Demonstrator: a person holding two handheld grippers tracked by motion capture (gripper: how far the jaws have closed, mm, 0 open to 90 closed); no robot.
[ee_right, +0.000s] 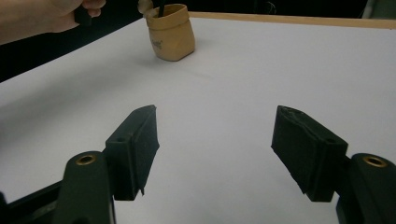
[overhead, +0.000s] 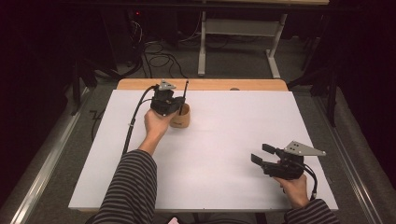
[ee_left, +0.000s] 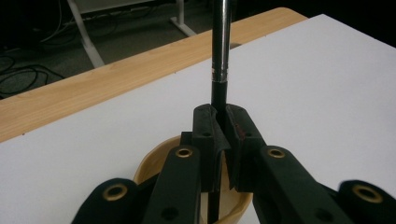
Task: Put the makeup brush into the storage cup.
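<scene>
A: What's the setting?

B: A dark room. In the high view a white table top (overhead: pixel 205 154) fills the middle of the frame, with a light wooden edge strip (overhead: pixel 210 84) along its far side. Beyond it, in the upper part of the frame, there's grey floor with loose black cables (overhead: pixel 156 58) and the pale legs of another table (overhead: pixel 240 44).

A: And the left gripper?

B: The left gripper (overhead: pixel 173 103) sits in the upper centre-left of the high view, held by a hand with a striped sleeve (overhead: pixel 130 189). In its own view the jaws are pressed nearly together on a thin black and silver rod (ee_left: pixel 220 51) that stands upright between them.

A: Where does the rod go?

B: Its lower end runs down into a small tan cup (ee_left: pixel 154 163) right under the jaws. In the high view that cup (overhead: pixel 181 116) stands just right of the gripper, near the table's far edge.

A: The right gripper?

B: The right gripper (overhead: pixel 261 154) is at the lower right of the high view, low over the table, well apart from the cup. Its own view shows the jaws spread wide with nothing between them, and the cup (ee_right: pixel 172 32) at upper left.
</scene>
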